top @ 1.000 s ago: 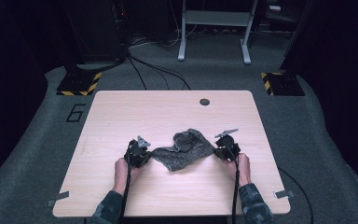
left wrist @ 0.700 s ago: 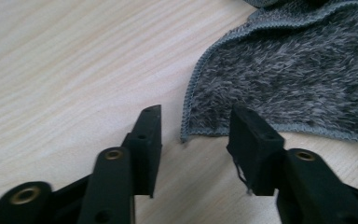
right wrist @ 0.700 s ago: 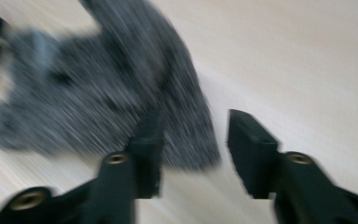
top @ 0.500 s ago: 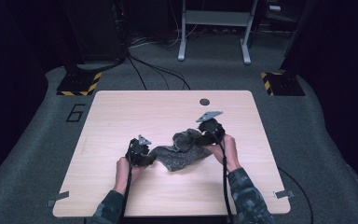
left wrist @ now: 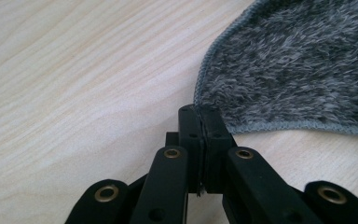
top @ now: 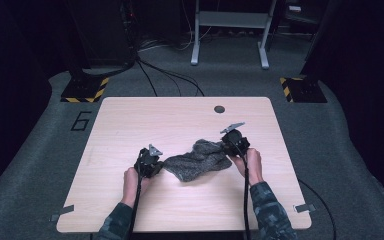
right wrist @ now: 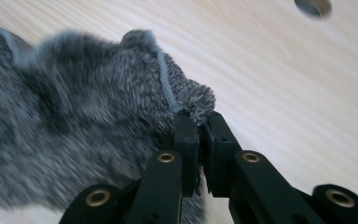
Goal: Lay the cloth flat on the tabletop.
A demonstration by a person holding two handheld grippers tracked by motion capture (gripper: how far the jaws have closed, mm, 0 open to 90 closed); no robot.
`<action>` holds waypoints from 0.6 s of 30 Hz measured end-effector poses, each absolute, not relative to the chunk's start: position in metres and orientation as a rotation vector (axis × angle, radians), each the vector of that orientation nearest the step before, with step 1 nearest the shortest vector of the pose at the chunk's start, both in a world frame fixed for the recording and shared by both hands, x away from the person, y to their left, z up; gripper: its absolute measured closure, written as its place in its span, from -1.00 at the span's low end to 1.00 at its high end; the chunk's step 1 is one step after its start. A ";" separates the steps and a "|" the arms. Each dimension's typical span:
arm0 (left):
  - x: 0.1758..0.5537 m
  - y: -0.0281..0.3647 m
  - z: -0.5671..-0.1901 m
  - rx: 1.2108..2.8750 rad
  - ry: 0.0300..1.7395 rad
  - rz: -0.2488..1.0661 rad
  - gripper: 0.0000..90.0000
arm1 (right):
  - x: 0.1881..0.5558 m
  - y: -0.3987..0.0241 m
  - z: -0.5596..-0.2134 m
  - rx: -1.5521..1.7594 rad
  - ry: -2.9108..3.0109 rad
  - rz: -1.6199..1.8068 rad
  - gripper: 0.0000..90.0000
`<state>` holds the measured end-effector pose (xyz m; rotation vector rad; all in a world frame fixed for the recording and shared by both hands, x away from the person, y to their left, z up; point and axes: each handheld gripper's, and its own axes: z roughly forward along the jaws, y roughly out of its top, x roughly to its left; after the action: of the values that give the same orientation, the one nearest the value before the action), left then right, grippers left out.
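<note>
A grey, fuzzy fleece cloth with a stitched hem [top: 198,160] lies bunched near the middle of the pale wooden surface [top: 130,125], between the two hands. The left tool [top: 149,162] sits at the cloth's left end, its jaws clenched on the hemmed corner [left wrist: 199,108]; in the left gripper view the fabric spreads up and to the right from that pinch. The right tool [top: 234,142] is at the cloth's far right corner, its jaws having just closed on a tuft of the hem [right wrist: 196,103], with the fabric trailing off to the left in the right gripper view.

The cloth's long axis runs slantwise from the left tool to the right one, which is slightly farther from the person. Each hand holds its own end, so neither has to reach. Any spreading or lifting, as I judge it, depends on drawing the two corners apart along that line, since the middle is crumpled and slack.

A small dark round hole [top: 219,108] lies beyond the cloth, near the surface's far edge, well apart from it. Nothing stands in the way.
</note>
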<state>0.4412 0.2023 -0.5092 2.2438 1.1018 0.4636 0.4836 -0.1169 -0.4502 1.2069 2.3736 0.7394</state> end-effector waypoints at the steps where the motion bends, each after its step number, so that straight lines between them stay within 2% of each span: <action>1: 0.441 0.203 -0.509 2.243 1.102 0.465 0.98 | 0.484 -0.117 -0.450 1.207 2.374 0.739 0.89; 8: 0.441 0.210 -0.507 2.260 1.112 0.441 0.97 | 0.455 -0.155 -0.466 1.325 2.425 0.745 0.87; 10: 0.442 0.210 -0.507 2.262 1.120 0.432 0.95 | 0.450 -0.159 -0.470 1.346 2.452 0.739 0.69; 11: 0.443 0.210 -0.506 2.261 1.118 0.423 0.89 | 0.449 -0.162 -0.469 1.337 2.463 0.757 0.51; 12: 0.443 0.209 -0.505 2.258 1.118 0.416 0.66 | 0.449 -0.163 -0.463 1.322 2.462 0.811 0.36; 13: 0.444 0.209 -0.504 2.260 1.123 0.402 0.66 | 0.449 -0.163 -0.463 1.322 2.462 0.811 0.36; 14: 0.444 0.208 -0.503 2.257 1.130 0.406 0.49 | 0.450 -0.163 -0.458 1.303 2.463 0.844 0.25; 18: 0.444 0.208 -0.501 2.249 1.140 0.410 0.20 | 0.458 -0.146 -0.428 1.220 2.445 0.901 0.08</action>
<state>0.4440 0.2085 -0.5007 2.2492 1.1402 0.4099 0.4585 -0.1457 -0.4281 1.2202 2.4447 0.9006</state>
